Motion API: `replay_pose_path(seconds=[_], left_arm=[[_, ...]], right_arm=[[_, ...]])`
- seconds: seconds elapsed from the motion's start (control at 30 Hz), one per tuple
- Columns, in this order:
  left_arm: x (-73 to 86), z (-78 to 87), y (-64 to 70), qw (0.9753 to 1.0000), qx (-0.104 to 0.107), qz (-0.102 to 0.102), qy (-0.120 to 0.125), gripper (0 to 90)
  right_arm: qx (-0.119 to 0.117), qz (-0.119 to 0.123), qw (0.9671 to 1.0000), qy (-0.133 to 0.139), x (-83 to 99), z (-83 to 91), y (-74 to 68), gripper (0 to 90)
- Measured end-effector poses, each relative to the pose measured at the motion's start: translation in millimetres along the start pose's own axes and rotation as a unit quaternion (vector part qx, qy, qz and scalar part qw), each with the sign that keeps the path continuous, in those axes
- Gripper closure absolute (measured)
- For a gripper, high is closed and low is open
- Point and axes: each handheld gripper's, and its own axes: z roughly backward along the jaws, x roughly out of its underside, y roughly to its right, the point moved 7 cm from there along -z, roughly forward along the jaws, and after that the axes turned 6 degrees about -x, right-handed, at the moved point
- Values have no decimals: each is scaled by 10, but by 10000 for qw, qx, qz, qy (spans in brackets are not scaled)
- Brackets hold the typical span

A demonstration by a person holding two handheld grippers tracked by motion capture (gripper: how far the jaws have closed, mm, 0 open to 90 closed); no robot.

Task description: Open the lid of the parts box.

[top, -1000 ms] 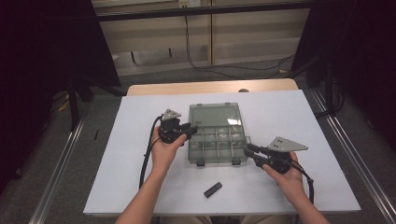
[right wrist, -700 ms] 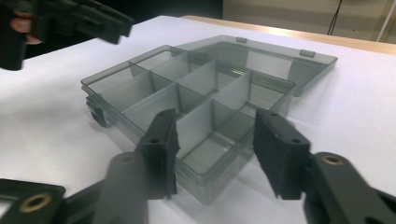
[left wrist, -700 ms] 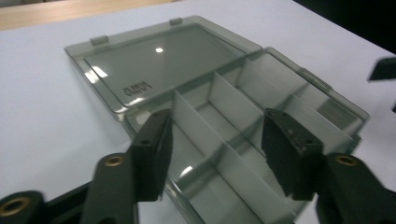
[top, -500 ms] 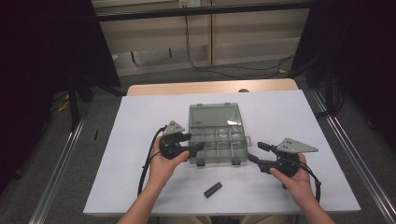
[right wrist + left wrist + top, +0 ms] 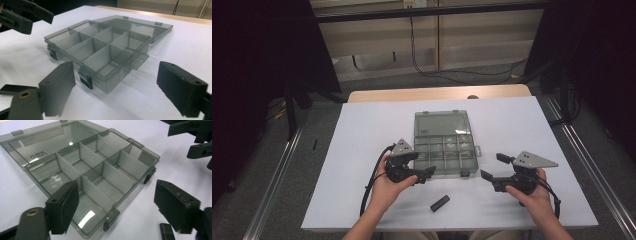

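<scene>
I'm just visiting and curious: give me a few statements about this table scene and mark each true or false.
1. The compartment box lies open, lid flat behind it. True.
2. Its compartments hold screws. False: they look empty.
3. The left gripper is clamped on the box. False: its jaws stand open beside it.
4. The right gripper is open and holds nothing. True.
5. A small black piece lies on the table in front of the box. True.
</scene>
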Motion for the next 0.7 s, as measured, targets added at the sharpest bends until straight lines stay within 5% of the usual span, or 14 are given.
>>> replay_pose_path(seconds=[0.7], left_arm=[[106, -90, 193, 9988, 246, -328, -257, 143]], right_arm=[[179, 48, 9998, -78, 12, 55, -12, 82]])
